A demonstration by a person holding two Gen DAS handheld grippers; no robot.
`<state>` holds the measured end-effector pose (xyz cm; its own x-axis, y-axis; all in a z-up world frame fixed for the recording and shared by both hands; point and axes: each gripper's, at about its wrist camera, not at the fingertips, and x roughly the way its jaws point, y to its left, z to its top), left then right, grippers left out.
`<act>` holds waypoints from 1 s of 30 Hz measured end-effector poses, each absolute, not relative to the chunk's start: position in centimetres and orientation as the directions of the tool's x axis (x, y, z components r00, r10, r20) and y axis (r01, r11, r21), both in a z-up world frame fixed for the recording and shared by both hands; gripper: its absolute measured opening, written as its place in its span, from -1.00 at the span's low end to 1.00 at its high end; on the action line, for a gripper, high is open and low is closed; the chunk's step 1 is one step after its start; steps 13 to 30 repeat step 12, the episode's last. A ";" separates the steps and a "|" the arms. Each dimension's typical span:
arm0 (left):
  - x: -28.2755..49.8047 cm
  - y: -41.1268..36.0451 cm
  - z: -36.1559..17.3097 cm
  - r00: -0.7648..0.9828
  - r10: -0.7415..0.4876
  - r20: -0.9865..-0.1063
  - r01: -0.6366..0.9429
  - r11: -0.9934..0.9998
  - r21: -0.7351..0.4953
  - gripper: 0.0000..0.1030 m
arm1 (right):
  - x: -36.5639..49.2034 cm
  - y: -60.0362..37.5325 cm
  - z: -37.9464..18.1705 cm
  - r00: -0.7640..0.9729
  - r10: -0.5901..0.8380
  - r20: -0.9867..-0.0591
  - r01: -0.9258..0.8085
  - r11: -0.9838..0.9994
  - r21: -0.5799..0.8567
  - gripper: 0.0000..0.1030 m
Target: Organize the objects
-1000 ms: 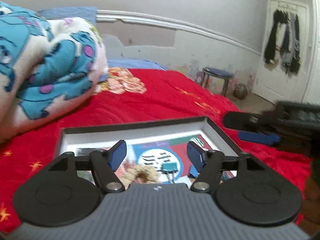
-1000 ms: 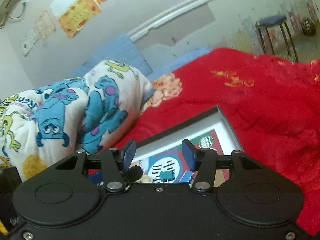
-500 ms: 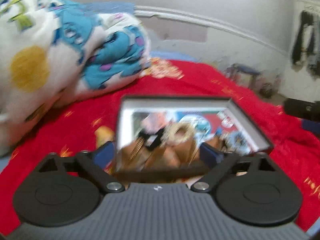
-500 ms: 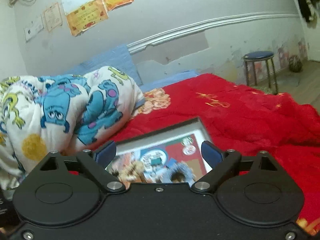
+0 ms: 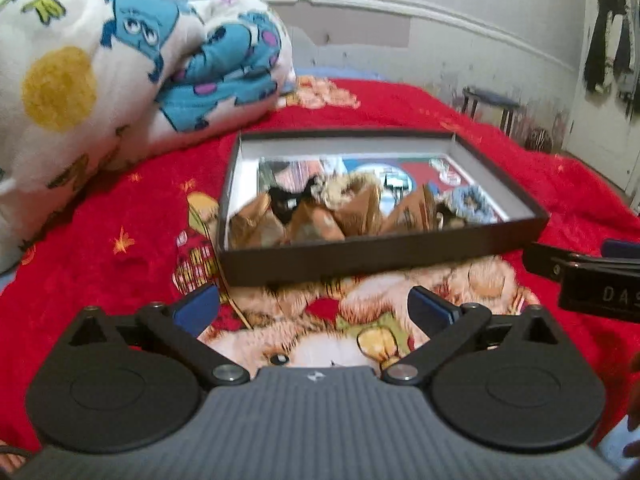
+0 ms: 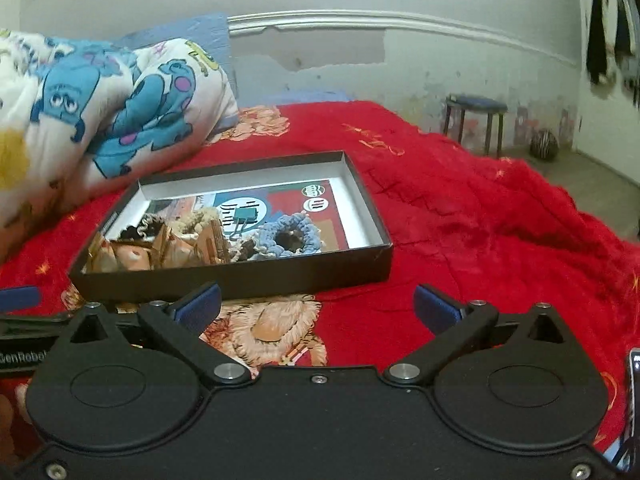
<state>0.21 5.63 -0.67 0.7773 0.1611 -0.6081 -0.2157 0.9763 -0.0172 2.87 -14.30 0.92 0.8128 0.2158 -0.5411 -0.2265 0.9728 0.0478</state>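
Observation:
A shallow dark box point(image 5: 360, 256) point(image 6: 240, 276) lies on the red bed cover. It holds brown wrapped packets point(image 5: 320, 220) point(image 6: 160, 252), a blue scrunchie point(image 6: 288, 236) point(image 5: 468, 204), a beige scrunchie point(image 5: 344, 188), a black item point(image 5: 288, 200) and a green binder clip point(image 6: 244, 216). My left gripper point(image 5: 316, 308) is open and empty, just short of the box's near wall. My right gripper point(image 6: 316, 304) is open and empty, near the box's front right corner. The right gripper's body shows at the right of the left wrist view point(image 5: 592, 280).
A folded cartoon-print blanket point(image 5: 120, 72) point(image 6: 100, 96) lies at the back left of the bed. A small stool point(image 6: 476, 120) stands by the wall on the right. Dark clothes point(image 5: 612, 40) hang on a door.
Both grippers pulled back from over the box and opened wide. The box now lies whole in front of them.

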 end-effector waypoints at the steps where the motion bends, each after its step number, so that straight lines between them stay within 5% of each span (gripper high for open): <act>1: 0.4 5.6 -1.0 0.767 0.162 -0.621 -0.219 0.976 -0.017 1.00 | 3.0 -14.2 0.7 0.809 0.210 -0.549 -0.224 0.974 0.043 1.00; 10: 1.7 4.4 -4.9 0.723 0.258 -0.641 -0.240 0.964 0.117 1.00 | 6.2 -12.0 -4.4 0.706 0.156 -0.691 -0.271 0.961 -0.060 1.00; 30: 1.8 4.7 -5.1 0.728 0.246 -0.640 -0.248 0.965 0.089 1.00 | 5.7 -12.0 -4.8 0.741 0.157 -0.652 -0.263 0.962 -0.067 1.00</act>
